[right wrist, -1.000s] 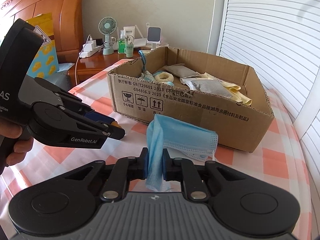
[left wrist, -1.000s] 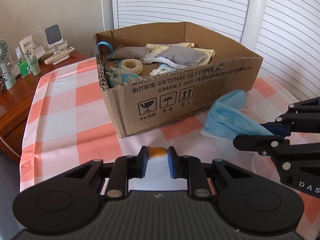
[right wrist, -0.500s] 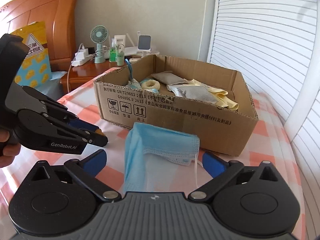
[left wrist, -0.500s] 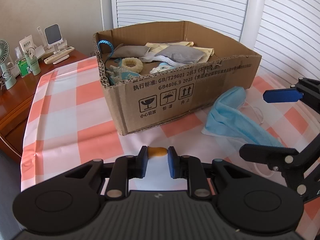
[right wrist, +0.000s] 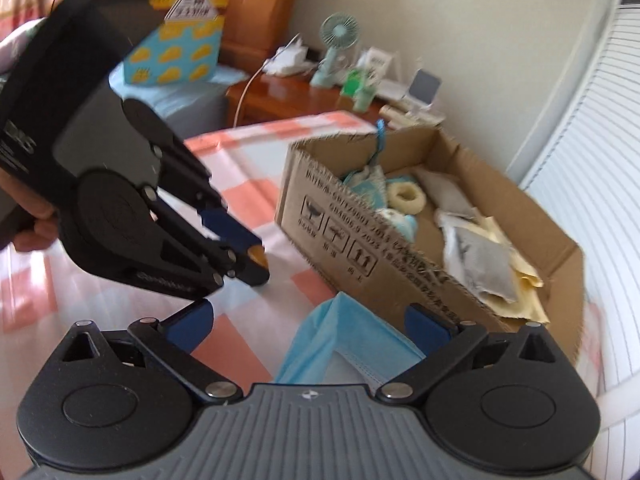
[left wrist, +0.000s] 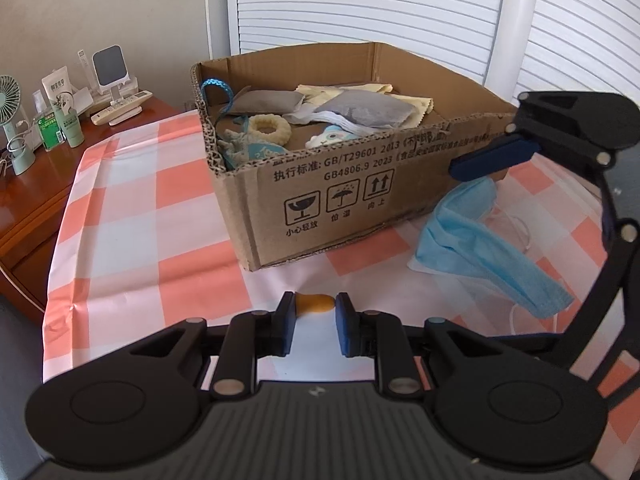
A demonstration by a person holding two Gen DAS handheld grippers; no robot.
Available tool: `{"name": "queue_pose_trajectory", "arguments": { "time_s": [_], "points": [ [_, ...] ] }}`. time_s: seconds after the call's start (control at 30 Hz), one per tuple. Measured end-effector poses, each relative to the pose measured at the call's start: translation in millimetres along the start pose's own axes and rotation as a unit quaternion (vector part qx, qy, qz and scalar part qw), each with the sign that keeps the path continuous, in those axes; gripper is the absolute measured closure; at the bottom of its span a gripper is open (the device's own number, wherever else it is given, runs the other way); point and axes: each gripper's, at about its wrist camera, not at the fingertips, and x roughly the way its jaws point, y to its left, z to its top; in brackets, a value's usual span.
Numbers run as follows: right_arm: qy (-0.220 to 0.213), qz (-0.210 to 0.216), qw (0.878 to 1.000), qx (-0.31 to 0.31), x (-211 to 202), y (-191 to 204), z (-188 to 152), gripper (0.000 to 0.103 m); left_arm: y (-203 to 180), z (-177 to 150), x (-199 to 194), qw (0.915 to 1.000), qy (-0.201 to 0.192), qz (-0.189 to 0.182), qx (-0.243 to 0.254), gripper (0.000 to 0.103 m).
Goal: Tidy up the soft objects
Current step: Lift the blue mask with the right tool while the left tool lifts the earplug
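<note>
Brown cardboard box (left wrist: 340, 184) mid-frame already holds several soft bits. Crumpled blue face mask (left wrist: 476, 248) lies on the table at right, right gripper (right wrist: 308, 320) fingers spread wide. Left gripper (left wrist: 316, 314) clamps a small orange piece (left wrist: 316, 303).

cardboard box (left wrist: 320, 200) printed GB/T29601 2013, GB4806.9 2023, 小心轻放

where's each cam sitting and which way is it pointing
Left wrist: on the left gripper, low over the checked tablecloth, facing the cardboard box; its fingers pinch a small orange thing; the right gripper shows at right.
Right wrist: on the right gripper, jaws wide, tilted, looking across the blue face mask to the box; the left gripper shows at left.
Shared: box, mask, tablecloth.
</note>
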Motion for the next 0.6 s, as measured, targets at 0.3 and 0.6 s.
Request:
{"name": "queue_pose_trajectory", "arguments": {
  "time_s": [0.3,0.6],
  "points": [
    [0.051,0.03,0.998,0.008,11.0,-27.7,-12.0,0.014,0.9,-0.7,-0.4,1.0,-0.001,-0.001,0.001,0.084],
    [0.069,0.01,0.997,0.044,4.8,-36.9,-26.2,0.064,-0.1,-1.2,-1.3,1.0,0.0,0.0,0.002,0.084]
  ]
}}
